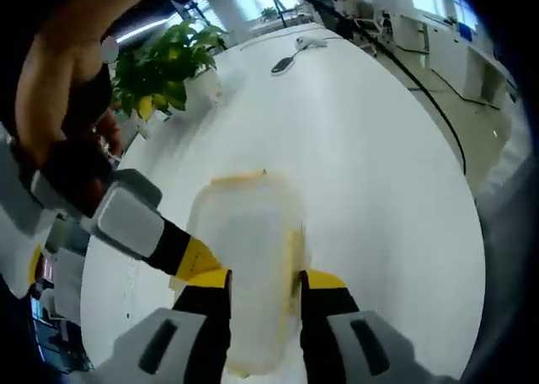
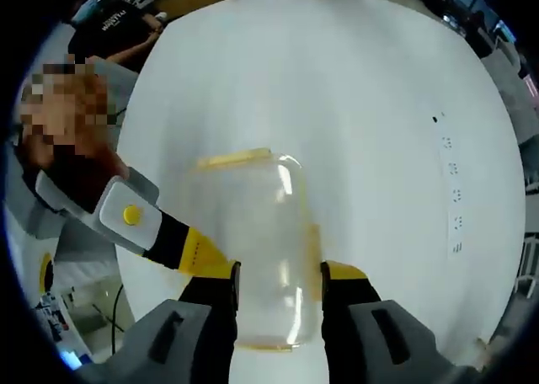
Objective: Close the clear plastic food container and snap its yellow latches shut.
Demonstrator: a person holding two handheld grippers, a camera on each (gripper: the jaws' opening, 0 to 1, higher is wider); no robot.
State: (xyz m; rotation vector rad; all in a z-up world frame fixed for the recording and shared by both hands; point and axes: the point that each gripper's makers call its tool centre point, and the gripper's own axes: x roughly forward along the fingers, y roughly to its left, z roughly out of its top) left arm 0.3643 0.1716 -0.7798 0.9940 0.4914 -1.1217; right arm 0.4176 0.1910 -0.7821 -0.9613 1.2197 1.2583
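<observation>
The clear plastic container [image 1: 244, 258] lies on the white table, with a yellow latch [image 1: 240, 179] at its far end and another along its right side. My left gripper [image 1: 265, 279] has a yellow-tipped jaw on each side of its near half, pressed against the walls. The right gripper [image 1: 198, 258] reaches in from the left and touches the container's left side. In the right gripper view, the container [image 2: 261, 232] sits the same way between my right gripper [image 2: 280, 274] jaws, far latch [image 2: 236, 158] showing. The left gripper [image 2: 206, 258] comes in from the left there.
A potted green plant [image 1: 164, 64] stands at the far left of the round white table [image 1: 379, 165]. A dark handset [image 1: 285, 64] and a small white item [image 1: 310, 41] lie at the far edge. A person [image 2: 118, 30] sits beyond the table [image 2: 379, 106].
</observation>
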